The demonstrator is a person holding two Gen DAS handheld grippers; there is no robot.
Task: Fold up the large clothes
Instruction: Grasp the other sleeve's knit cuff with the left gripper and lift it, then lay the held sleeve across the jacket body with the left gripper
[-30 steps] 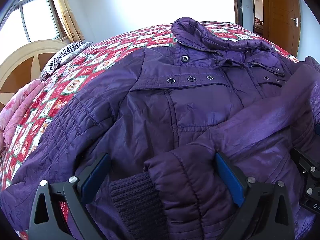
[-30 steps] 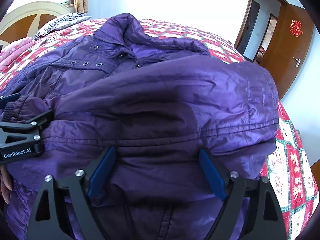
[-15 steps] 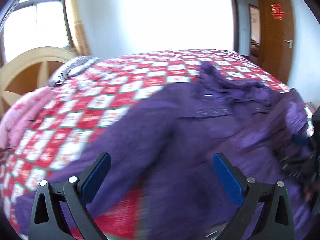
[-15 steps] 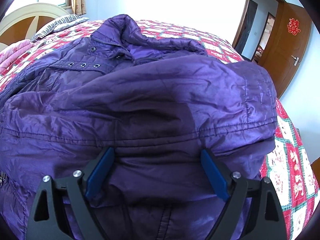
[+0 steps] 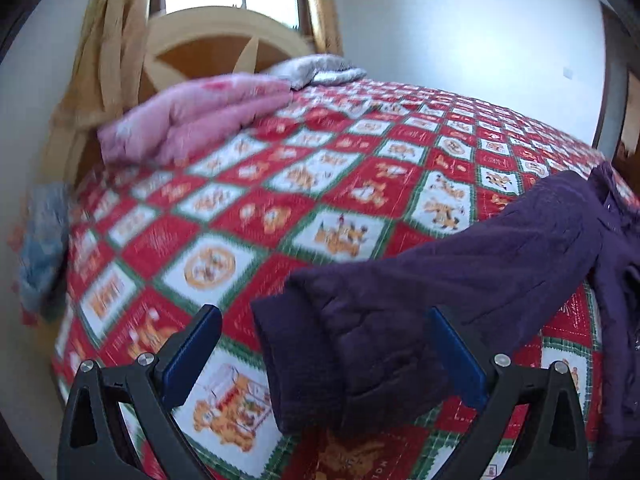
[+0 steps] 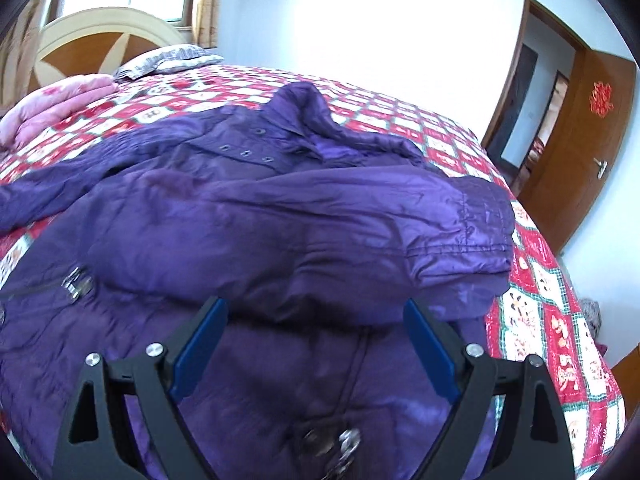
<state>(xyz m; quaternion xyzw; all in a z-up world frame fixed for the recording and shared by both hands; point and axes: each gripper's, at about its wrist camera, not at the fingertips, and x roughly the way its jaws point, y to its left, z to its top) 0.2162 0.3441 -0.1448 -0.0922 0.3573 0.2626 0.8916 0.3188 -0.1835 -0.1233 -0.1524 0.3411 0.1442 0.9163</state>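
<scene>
A purple padded jacket (image 6: 280, 216) lies front up on the bed. One sleeve (image 6: 360, 216) is folded across its chest. The other sleeve (image 5: 460, 280) stretches out over the quilt, its knit cuff (image 5: 288, 360) lying between my left gripper's open fingers. My left gripper (image 5: 324, 352) is open, just above the cuff. My right gripper (image 6: 316, 344) is open and empty, hovering over the jacket's lower front, near the zipper (image 6: 336, 440).
The bed has a red, white and green patterned quilt (image 5: 280, 200). A pink folded blanket (image 5: 192, 116) and a grey pillow (image 5: 320, 70) lie by the wooden headboard (image 5: 224, 40). A brown door (image 6: 584, 140) stands at the right.
My left gripper has swung left from the folded sleeve's cuff to the outstretched sleeve's cuff. My right gripper has pulled back a little from the folded sleeve.
</scene>
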